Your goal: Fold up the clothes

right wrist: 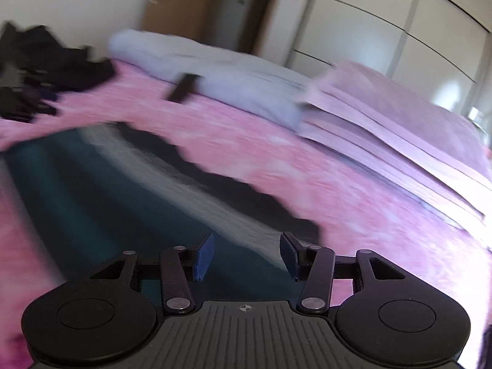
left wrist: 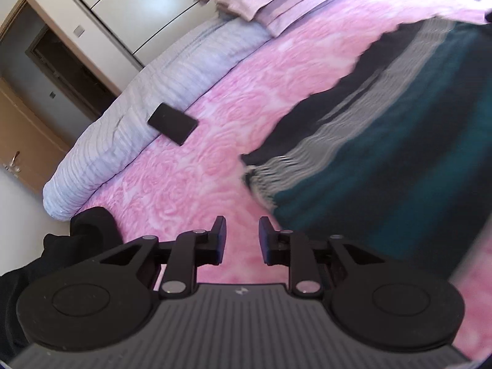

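A striped garment in teal, grey and black (left wrist: 384, 141) lies flat on the pink bed cover (left wrist: 190, 169). In the left wrist view it fills the right half, and my left gripper (left wrist: 242, 240) hovers over bare pink cover just left of its near corner, open with a narrow gap and nothing between the fingers. The right wrist view, blurred, shows the same garment (right wrist: 129, 190) spread at lower left. My right gripper (right wrist: 246, 256) hangs above its near edge, open wide and holding nothing.
A black flat rectangular object (left wrist: 172, 123) lies by a rolled grey quilt (left wrist: 147, 98). Folded pink bedding (right wrist: 399, 129) is stacked at the head. A pile of dark clothes (right wrist: 40, 67) sits at far left of the right wrist view. Wardrobe doors (right wrist: 384, 15) and a wooden door (left wrist: 21, 129) stand behind.
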Available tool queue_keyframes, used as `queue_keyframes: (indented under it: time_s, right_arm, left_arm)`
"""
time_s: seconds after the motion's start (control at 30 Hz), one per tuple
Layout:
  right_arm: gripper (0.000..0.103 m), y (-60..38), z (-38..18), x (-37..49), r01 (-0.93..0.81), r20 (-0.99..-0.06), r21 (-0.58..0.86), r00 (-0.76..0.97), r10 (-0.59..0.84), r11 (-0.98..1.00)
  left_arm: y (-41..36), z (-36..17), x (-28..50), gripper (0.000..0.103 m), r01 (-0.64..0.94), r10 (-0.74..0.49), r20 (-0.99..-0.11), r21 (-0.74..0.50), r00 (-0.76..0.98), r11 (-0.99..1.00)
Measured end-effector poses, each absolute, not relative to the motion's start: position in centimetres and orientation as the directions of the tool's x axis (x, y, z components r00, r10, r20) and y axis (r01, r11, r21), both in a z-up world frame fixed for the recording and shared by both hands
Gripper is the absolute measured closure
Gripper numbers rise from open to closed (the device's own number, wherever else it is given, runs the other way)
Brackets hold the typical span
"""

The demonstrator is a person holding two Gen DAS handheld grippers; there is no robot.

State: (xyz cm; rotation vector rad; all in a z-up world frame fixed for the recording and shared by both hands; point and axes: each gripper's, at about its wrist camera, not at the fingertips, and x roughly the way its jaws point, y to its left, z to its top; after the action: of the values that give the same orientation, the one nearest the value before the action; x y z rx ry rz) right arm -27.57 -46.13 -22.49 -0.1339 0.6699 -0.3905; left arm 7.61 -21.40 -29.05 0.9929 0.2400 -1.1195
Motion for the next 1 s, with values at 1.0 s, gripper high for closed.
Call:
queue_keyframes:
  time_s: [1.0]
  right_arm:
    - [0.034, -37.5, -29.8, -33.8, 0.143, -0.615, -0.517, 0.624, -0.482, 0.844]
  left_arm:
    - [-10.2, -34.4, -3.5, 0.045, 0.661, -0.773, -0.54, 0.718, 0.333, -0.217]
